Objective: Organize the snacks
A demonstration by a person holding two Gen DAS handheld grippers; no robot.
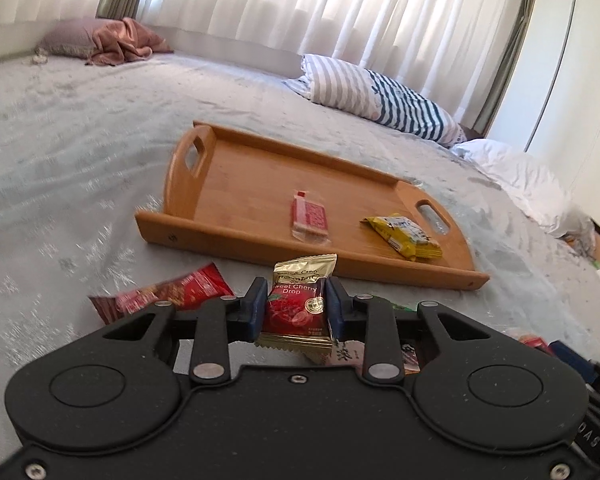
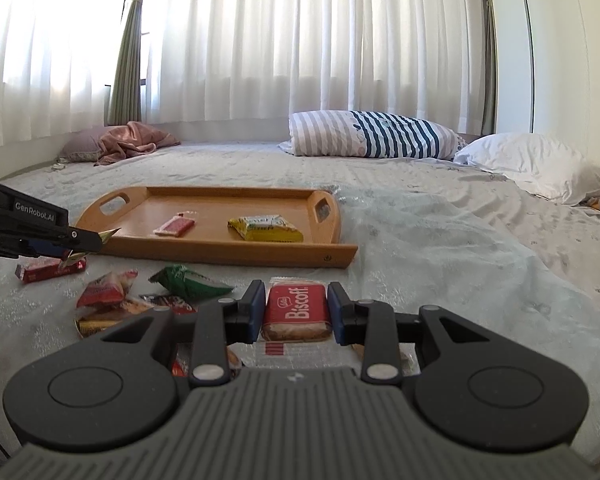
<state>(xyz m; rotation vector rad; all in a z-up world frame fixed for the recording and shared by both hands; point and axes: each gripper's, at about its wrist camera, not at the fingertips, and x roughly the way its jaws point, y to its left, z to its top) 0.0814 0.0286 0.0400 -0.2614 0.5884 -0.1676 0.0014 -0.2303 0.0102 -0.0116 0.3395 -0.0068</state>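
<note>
Left wrist view: left gripper (image 1: pixel 296 306) is clamping a cherry drop candy packet (image 1: pixel 296 304) between its blue pads, packet standing upright and sitting clear of the bed (image 1: pixel 60 160). Wooden tray (image 1: pixel 236 172) is lying on the bed just beyond it, carrying a red-and-white packet (image 1: pixel 309 216) mid-tray and a yellow packet (image 1: pixel 406 234) near the right handle, the two apart. A red wrapper (image 1: pixel 172 292) is lying on the bed to the left of the gripper, outside the tray. Right wrist view: right gripper (image 2: pixel 297 312) is squeezing a red Biscoff packet (image 2: pixel 296 310) side to side, low over the bed in front of the tray. Loose snacks are sitting on the bed to its left: a green packet (image 2: pixel 188 282), a red-and-white pouch (image 2: pixel 104 290), a flat red bar (image 2: pixel 40 272). Striped pillow (image 2: pixel 372 134) and white pillow (image 2: pixel 532 160) are resting at the far side of the bed under the curtains (image 2: pixel 300 40).
</note>
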